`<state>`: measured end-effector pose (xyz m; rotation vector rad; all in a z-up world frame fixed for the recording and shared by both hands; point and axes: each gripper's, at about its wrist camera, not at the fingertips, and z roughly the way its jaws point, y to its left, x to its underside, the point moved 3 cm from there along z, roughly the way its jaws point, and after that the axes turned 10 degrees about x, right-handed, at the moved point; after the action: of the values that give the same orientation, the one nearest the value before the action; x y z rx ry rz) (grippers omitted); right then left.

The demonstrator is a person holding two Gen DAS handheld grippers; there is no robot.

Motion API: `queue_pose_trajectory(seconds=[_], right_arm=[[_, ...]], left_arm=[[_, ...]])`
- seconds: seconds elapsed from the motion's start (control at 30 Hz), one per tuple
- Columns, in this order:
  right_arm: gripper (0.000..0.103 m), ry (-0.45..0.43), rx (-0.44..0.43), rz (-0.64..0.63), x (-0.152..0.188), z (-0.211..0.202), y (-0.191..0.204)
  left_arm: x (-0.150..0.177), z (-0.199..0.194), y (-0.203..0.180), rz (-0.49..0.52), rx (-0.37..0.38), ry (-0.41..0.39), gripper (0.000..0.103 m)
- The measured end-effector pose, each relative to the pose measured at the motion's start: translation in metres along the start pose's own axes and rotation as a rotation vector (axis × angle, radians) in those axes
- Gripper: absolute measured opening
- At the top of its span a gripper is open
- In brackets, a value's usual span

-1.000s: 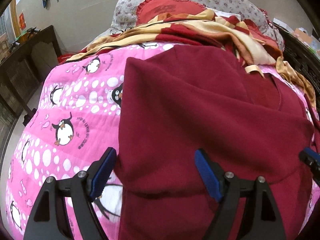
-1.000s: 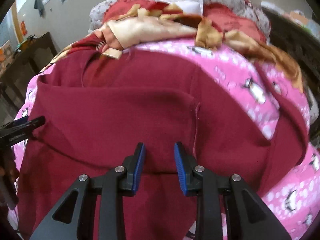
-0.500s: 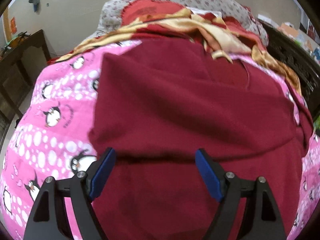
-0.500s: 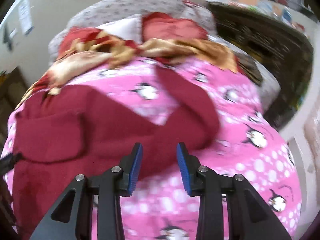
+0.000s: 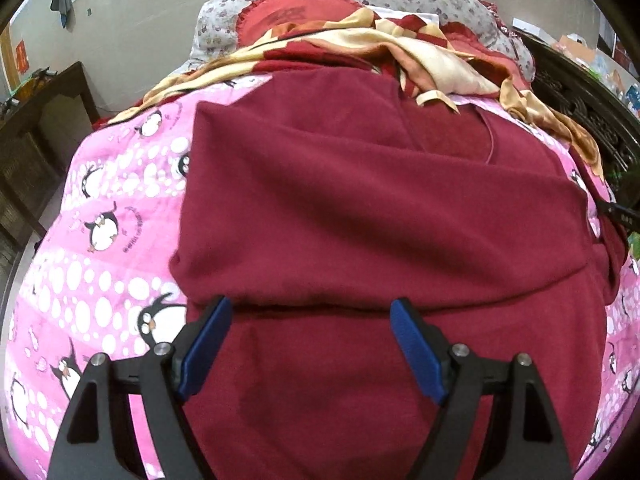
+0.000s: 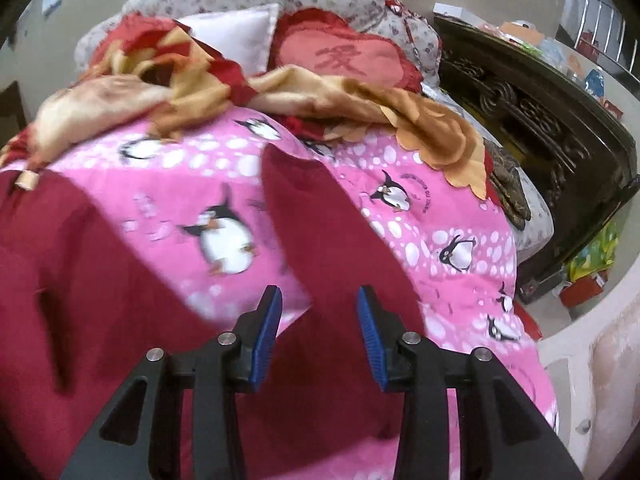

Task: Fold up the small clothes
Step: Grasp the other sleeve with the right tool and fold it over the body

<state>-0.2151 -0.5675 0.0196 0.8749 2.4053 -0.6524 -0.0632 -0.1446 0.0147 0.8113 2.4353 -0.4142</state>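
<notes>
A dark red sweater (image 5: 360,216) lies on a pink penguin-print quilt (image 5: 100,220). Its left sleeve is folded across the body. My left gripper (image 5: 308,340) is open wide and empty, just above the sweater's lower body near the folded sleeve's edge. In the right wrist view the sweater's right sleeve (image 6: 320,232) stretches out over the quilt (image 6: 460,240). My right gripper (image 6: 318,320) is open and empty, hovering over the near part of that sleeve. The right gripper's tip shows at the right edge of the left wrist view (image 5: 624,214).
A crumpled red and cream blanket (image 5: 380,48) and pillows (image 6: 352,56) lie at the bed's head. A dark carved wooden bed frame (image 6: 540,112) runs along the right side. Dark wooden furniture (image 5: 40,112) stands to the left. The floor on the right holds clutter (image 6: 592,264).
My right gripper has swung right from the sweater's body to over the stretched right sleeve and has opened wider. My left gripper has shifted slightly and stays open.
</notes>
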Motion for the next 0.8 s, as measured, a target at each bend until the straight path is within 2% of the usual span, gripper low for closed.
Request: queue_pose_trajectory(seconds=[0.07, 0.1, 0.23, 0.4, 0.5, 0.67, 0.73, 0.8], right_arm=[[0.018, -0.004, -0.022, 0.03, -0.005, 0.01, -0.012], [0.016, -0.001, -0.044, 0.054, -0.007, 0.013, -0.019], [0.016, -0.018, -0.231, 0.197, -0.018, -0.003, -0.053], [0.016, -0.105, -0.481, 0.194, -0.029, -0.062, -0.059], [0.016, -0.166, -0.624, 0.086, -0.036, -0.109, -0.039], [0.016, -0.233, -0.899, -0.135, -0.041, -0.181, 0.015], [0.016, -0.235, -1.005, -0.212, -0.043, -0.202, 0.045], [0.016, -0.216, -1.074, -0.272, -0.042, -0.213, 0.076]], left_arm=[[-0.002, -0.002, 0.002, 0.006, -0.008, -0.006, 0.085], [-0.003, -0.003, 0.004, 0.004, -0.009, -0.008, 0.085], [-0.006, -0.003, 0.006, -0.014, 0.004, -0.012, 0.085], [-0.012, -0.008, 0.007, -0.017, 0.01, -0.031, 0.085], [-0.016, -0.016, 0.01, -0.031, 0.013, -0.053, 0.085], [-0.022, -0.034, 0.022, -0.052, 0.008, -0.097, 0.085], [-0.024, -0.041, 0.029, -0.064, 0.004, -0.111, 0.085], [-0.024, -0.048, 0.037, -0.077, -0.001, -0.123, 0.085]])
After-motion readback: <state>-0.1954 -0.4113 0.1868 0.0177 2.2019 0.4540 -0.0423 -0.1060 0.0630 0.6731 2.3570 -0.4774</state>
